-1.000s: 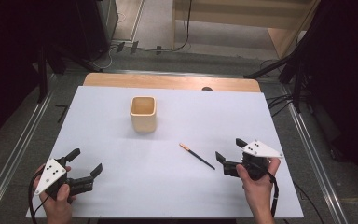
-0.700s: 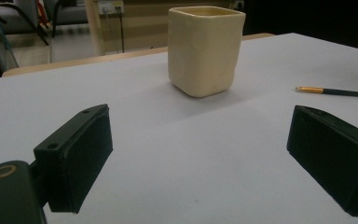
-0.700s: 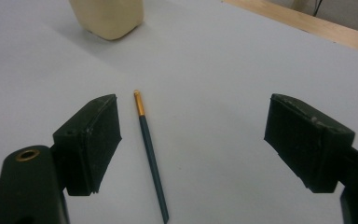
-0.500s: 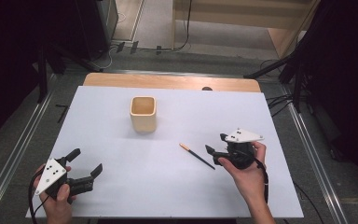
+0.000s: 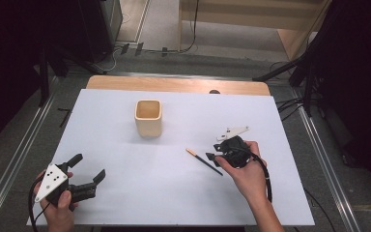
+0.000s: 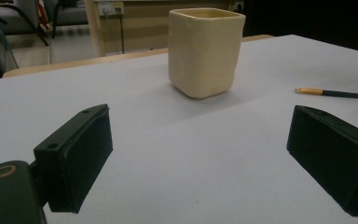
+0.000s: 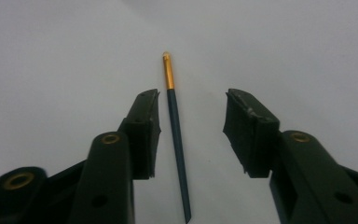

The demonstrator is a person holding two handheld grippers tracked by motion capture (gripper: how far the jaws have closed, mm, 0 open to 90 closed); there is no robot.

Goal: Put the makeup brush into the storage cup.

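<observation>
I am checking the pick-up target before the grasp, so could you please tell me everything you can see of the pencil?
The pencil is thin and straight, with a dark blue-green shaft and a gold-coloured band at one end. It lies flat on the white table, gold end pointing towards the cream cup but well apart from it. The right gripper straddles it; its jaws have just been closing, yet the pads do not press on it.

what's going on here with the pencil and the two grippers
A person works at a white table with a gripper in each hand. The right gripper has come over a dark pencil with a gold end lying flat; its jaws have just been closing, the pencil between the fingers but not yet pinched. The left gripper rests open near the table's front left. A cream square cup stands upright farther back.
</observation>
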